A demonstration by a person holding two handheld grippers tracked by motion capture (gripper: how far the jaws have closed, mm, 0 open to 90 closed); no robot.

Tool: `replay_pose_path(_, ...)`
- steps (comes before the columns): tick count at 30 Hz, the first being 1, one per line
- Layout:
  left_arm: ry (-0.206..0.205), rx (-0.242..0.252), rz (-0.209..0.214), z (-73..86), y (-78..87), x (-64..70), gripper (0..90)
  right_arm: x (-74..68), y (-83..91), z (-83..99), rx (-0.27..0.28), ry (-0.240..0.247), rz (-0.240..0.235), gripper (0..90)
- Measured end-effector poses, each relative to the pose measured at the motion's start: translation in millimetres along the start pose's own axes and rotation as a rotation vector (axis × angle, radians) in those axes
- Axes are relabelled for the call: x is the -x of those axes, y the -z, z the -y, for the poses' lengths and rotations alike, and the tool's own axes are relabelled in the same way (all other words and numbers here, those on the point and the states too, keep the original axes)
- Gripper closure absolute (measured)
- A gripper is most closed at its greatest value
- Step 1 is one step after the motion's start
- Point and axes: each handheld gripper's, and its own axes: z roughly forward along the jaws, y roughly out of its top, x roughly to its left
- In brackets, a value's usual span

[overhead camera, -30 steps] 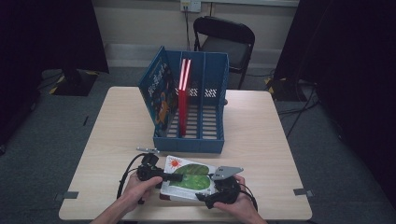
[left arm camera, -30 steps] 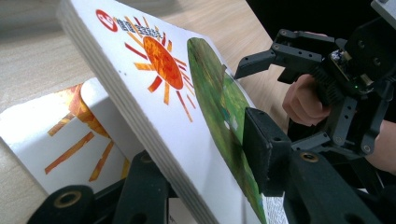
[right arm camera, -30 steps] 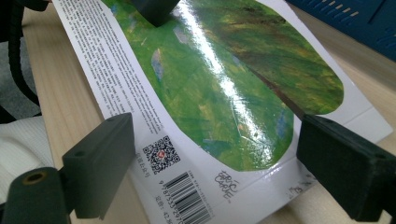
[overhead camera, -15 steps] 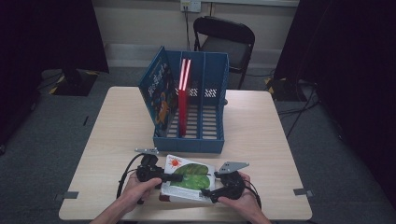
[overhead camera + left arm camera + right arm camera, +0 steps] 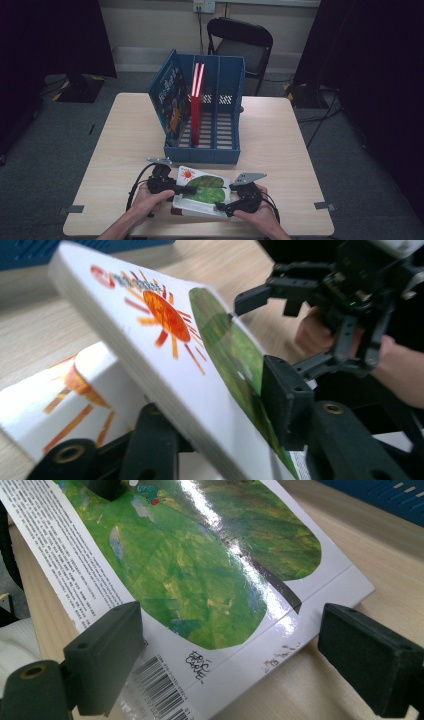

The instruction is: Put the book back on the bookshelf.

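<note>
A white picture book [image 5: 202,192] with a green leaf and an orange sun lies near the table's front edge. My left gripper [image 5: 191,190] is shut on its left edge. In the left gripper view the book [image 5: 150,340] is tilted up off a like book [image 5: 60,395] beneath it, with my left gripper [image 5: 220,420] clamped on it. My right gripper [image 5: 222,206] is at the book's near right corner, open. In the right gripper view the right gripper [image 5: 240,655] has its jaws spread wide either side of the book's [image 5: 200,580] barcode corner.
A blue file rack [image 5: 202,150] stands mid-table just beyond the books. It holds an upright red book [image 5: 196,107] and a leaning blue book [image 5: 170,100]. A black folding chair [image 5: 240,42] is behind the table. Bare tabletop lies left and right of the rack.
My right gripper has shifted slightly to the right at the book's near edge. My left gripper keeps its hold on the book.
</note>
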Motion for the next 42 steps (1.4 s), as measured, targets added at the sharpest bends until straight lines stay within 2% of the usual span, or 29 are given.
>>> replay_pose_path(1, 0.005, -0.008, -0.002, 0.4, -0.6, -0.4, 59.7, -0.5, -0.5, 0.1, -0.003, 0.003, 0.002, 9.8)
replay_pose_path(3, -0.014, -0.008, 0.002, 0.2, 0.0, 0.4, 60.2, -1.4, -1.1, -0.1, -0.005, 0.013, 0.008, 9.7)
replay_pose_path(4, -0.022, 0.002, 0.022, 0.0, 0.4, 1.1, 61.8, -1.3, -0.9, -0.2, -0.006, 0.012, 0.006, 9.8)
replay_pose_path(5, -0.04, 0.008, 0.031, -0.2, 1.0, 2.6, 63.6, -0.6, -0.5, -0.3, -0.005, 0.008, 0.001, 10.1)
replay_pose_path(10, -0.152, 0.019, 0.012, -2.3, 2.9, 12.1, 63.9, 0.5, 1.3, 0.2, 0.001, -0.001, -0.012, 8.5)
replay_pose_path(14, -0.225, 0.03, -0.013, -2.5, 4.6, 23.4, 63.9, 1.6, 5.1, 0.5, 0.014, -0.01, 0.003, 9.0)
replay_pose_path(16, -0.248, 0.032, -0.025, -2.0, 5.6, 27.5, 63.8, 2.3, 6.6, 0.6, 0.024, -0.016, 0.0, 9.0)
replay_pose_path(20, -0.286, 0.033, -0.009, 0.3, 7.1, 31.0, 65.1, 4.4, 7.5, 0.6, 0.022, -0.033, 0.0, 8.1)
replay_pose_path(23, -0.331, 0.022, 0.005, 3.6, 9.5, 36.1, 67.7, 10.2, 6.4, 1.1, 0.024, -0.083, -0.068, 8.1)
replay_pose_path(25, -0.347, 0.012, -0.007, 5.8, 10.1, 38.2, 68.4, 10.1, 5.7, 0.2, 0.03, -0.092, -0.094, 8.3)
replay_pose_path(28, -0.347, 0.005, -0.007, 6.6, 10.2, 38.3, 69.7, 4.0, 5.3, -2.7, 0.043, -0.057, -0.115, 15.7)
replay_pose_path(31, -0.34, 0.002, -0.014, 6.3, 10.0, 36.9, 70.5, -3.3, 7.3, -4.8, 0.048, -0.021, -0.069, 16.2)
replay_pose_path(34, -0.332, 0.008, -0.032, 5.2, 10.6, 33.8, 71.0, -2.3, 15.1, -5.5, 0.091, -0.004, -0.044, 28.6)
replay_pose_path(37, -0.347, -0.007, -0.071, 4.1, 10.1, 31.6, 71.3, -1.9, 25.1, -8.3, 0.142, 0.014, -0.018, 40.7)
replay_pose_path(39, -0.366, -0.031, -0.089, 5.7, 6.9, 31.4, 71.4, -2.8, 29.3, -10.3, 0.164, 0.029, 0.01, 43.2)
replay_pose_path(42, -0.367, -0.05, -0.101, 6.8, 4.3, 28.7, 71.0, -1.4, 31.8, -12.0, 0.172, 0.03, 0.009, 46.3)
